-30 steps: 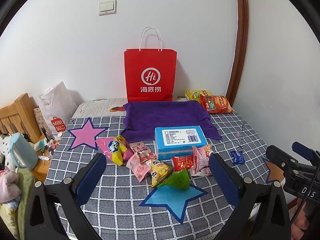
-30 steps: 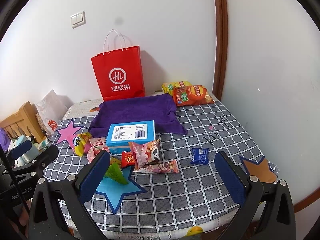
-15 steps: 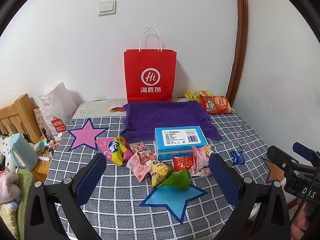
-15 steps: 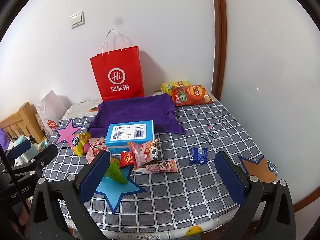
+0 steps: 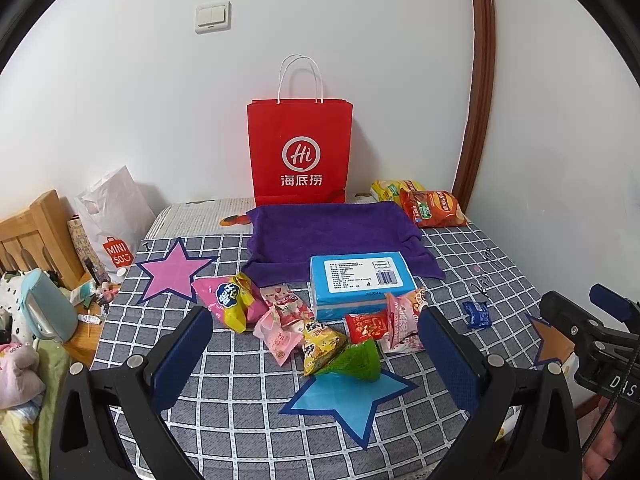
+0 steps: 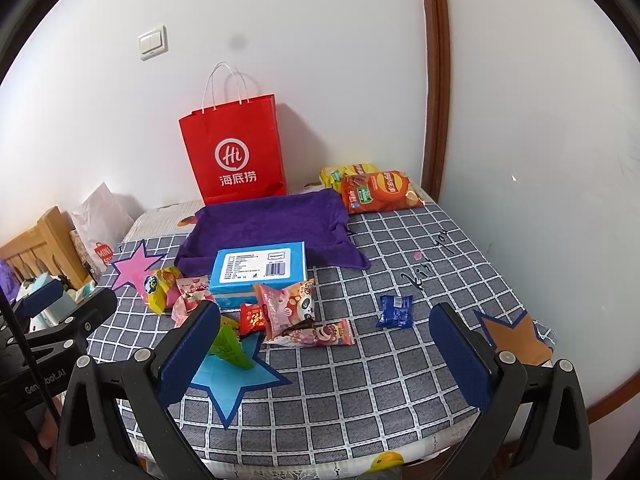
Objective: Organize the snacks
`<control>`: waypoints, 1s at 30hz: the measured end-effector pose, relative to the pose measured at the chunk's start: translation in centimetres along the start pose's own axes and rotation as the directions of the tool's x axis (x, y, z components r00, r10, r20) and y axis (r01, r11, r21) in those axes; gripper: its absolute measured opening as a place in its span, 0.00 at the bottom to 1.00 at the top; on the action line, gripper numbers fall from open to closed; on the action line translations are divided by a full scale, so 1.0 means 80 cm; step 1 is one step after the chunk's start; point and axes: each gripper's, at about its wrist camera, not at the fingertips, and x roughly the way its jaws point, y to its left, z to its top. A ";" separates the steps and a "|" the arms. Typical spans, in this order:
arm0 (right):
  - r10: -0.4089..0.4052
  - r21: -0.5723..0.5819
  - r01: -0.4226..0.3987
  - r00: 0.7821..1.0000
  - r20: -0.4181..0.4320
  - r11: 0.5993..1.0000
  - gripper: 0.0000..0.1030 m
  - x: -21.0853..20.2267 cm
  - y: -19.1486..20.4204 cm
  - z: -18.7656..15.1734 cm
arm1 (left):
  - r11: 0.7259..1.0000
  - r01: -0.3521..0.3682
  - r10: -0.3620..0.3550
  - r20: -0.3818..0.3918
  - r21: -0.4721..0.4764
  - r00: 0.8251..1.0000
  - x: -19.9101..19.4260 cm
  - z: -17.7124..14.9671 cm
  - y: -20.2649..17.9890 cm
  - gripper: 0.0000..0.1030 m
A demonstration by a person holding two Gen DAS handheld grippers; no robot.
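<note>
Grippers idle: left gripper (image 5: 314, 354) spread wide, empty; right gripper (image 6: 324, 354) likewise spread, empty. Both held level above near edge of table (image 6: 360, 408), aimed at wall, apparently lining up first pick. Snack pile (image 5: 312, 320) clustered beside blue box (image 5: 360, 280), near blue star (image 5: 352, 396); blue packet (image 6: 395, 311) lies apart. Purple towel (image 5: 332, 232) and red bag (image 5: 300, 152) behind, likely drop-off spots.
</note>
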 end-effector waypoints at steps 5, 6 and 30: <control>0.002 -0.001 -0.002 1.000 -0.006 1.000 1.00 0.003 0.000 -0.002 | 1.000 0.000 0.000 -0.002 0.002 1.000 0.005 0.001 -0.001 1.00; 0.001 -0.003 -0.001 1.000 -0.007 1.000 1.00 0.004 0.001 -0.002 | 1.000 0.000 0.000 -0.002 0.003 1.000 0.006 0.001 0.000 1.00; -0.016 0.017 0.019 0.987 -0.158 1.000 1.00 0.112 -0.033 -0.039 | 0.999 -0.027 0.021 -0.135 -0.040 0.991 0.110 -0.029 0.025 1.00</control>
